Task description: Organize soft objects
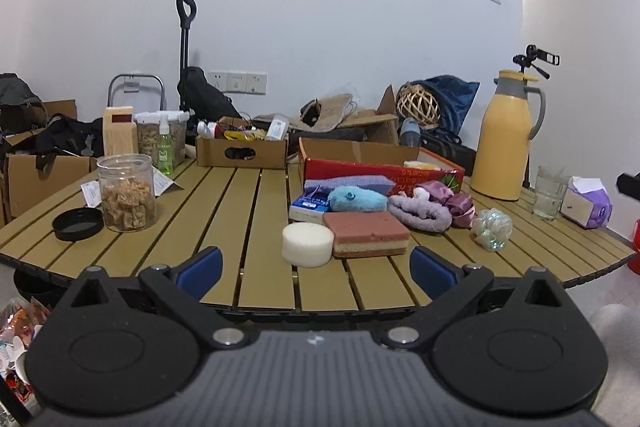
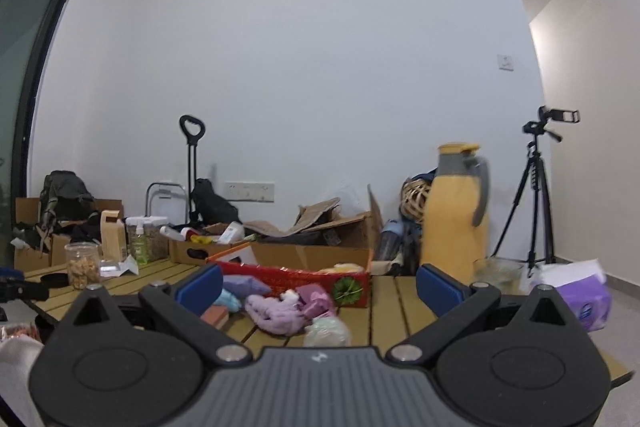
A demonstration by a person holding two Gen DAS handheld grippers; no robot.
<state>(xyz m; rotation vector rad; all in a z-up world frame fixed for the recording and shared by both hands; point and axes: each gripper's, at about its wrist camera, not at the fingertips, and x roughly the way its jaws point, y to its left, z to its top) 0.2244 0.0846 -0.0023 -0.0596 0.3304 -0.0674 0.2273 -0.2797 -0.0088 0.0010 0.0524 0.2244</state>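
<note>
Soft items lie grouped on the slatted table [image 1: 240, 199] in front of a red cardboard box [image 1: 384, 171]: a white round sponge [image 1: 307, 244], a pink and tan layered sponge [image 1: 368, 234], a blue plush toy [image 1: 356, 198], a lilac fuzzy cloth [image 1: 418, 213], a purple satin scrunchie [image 1: 460, 205] and a pale mesh puff [image 1: 491, 229]. My left gripper [image 1: 316, 269] hovers open at the near table edge, just short of the sponges. My right gripper [image 2: 320, 287] is open too, empty, facing the lilac cloth [image 2: 276, 313], the puff [image 2: 326, 333] and the box [image 2: 304, 281].
A snack jar [image 1: 127, 193] with its black lid [image 1: 78, 223] beside it stands at the left. A yellow thermos [image 1: 506, 139], a glass [image 1: 551, 197] and a tissue pack [image 1: 588, 203] stand at the right. Cardboard boxes and bags crowd the back; a tripod [image 2: 536, 195] stands on the floor.
</note>
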